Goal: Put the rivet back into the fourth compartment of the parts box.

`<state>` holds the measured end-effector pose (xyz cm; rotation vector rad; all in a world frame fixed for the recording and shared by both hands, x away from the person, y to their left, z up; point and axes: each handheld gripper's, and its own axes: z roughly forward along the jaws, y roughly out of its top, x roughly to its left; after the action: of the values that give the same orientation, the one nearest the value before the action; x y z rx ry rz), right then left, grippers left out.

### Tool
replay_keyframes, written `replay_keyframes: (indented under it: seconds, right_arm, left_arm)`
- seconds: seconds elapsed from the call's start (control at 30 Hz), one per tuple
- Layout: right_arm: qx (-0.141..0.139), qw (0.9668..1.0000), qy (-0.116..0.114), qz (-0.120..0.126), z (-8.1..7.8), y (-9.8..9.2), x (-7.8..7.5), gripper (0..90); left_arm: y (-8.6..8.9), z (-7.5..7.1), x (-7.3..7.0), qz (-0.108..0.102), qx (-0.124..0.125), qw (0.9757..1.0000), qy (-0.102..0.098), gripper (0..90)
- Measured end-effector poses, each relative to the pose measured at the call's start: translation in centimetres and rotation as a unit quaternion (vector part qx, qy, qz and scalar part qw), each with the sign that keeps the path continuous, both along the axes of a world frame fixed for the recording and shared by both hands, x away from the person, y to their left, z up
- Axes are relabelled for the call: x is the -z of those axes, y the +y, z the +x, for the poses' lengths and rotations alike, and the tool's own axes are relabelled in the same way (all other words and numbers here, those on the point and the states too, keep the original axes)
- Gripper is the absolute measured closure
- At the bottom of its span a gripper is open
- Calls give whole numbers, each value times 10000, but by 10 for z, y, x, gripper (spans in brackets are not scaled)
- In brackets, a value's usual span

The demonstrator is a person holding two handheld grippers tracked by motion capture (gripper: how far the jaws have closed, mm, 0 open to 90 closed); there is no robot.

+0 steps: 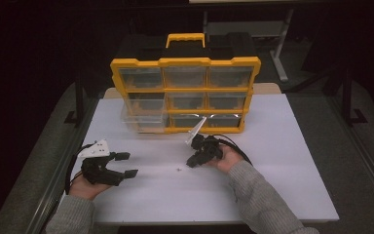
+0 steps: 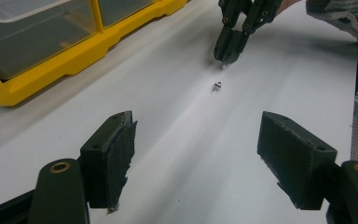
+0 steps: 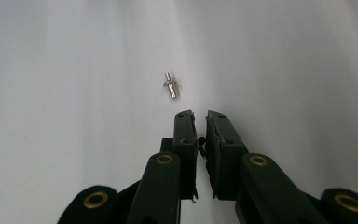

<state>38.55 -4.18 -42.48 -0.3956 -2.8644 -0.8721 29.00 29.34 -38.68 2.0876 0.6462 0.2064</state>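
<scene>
Right claw (image 3: 200, 116) hovers low over the white surface (image 1: 272, 161) with its jaws drawn nearly together and nothing gripped between the pads; a thin gap shows between them in the right gripper view. Just ahead of its tips, slightly to their left in that view, lies a small metal pin (image 3: 171, 86) with a collar near one end, flat on the surface and clear of the claw. From the left gripper view the same pin (image 2: 217, 86) sits just below the right claw's tips (image 2: 226, 58), apart from them.

With the jaws this narrow, a push forward would likely nudge the pin and send it rolling or skidding across the smooth surface rather than catch it. It is tiny and round-bodied, so an off-centre pinch could also squirt it sideways. The jaws would need to part and straddle it first.

Left claw (image 2: 196, 149) rests well to the side with its jaws wide apart and empty. A yellow compartment organizer (image 1: 185, 92) stands upright behind, one clear drawer (image 1: 143, 122) at its lower left pulled out.
</scene>
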Motion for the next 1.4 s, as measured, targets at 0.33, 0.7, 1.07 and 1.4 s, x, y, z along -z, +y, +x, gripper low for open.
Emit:
replay_keyframes:
  seconds: [0.33, 0.7, 1.07, 1.4]
  right_arm:
    - [117, 9997, -29, 198, 9, -8, -25, 817]
    - [154, 9991, -105, 369, 19, -13, -55, 818]
    - [149, 9985, -194, 492, 26, -16, -83, 818]
    - [149, 9978, -311, 564, 31, -14, -108, 818]
  left_arm:
    - [0, 0, 0, 1, 1, 10000, 0, 270]
    - [0, 0, 0, -23, -21, 10000, 13, 270]
    - [0, 0, 0, -7, -20, 10000, 11, 270]
    - [1, -1, 0, -15, -38, 10000, 15, 270]
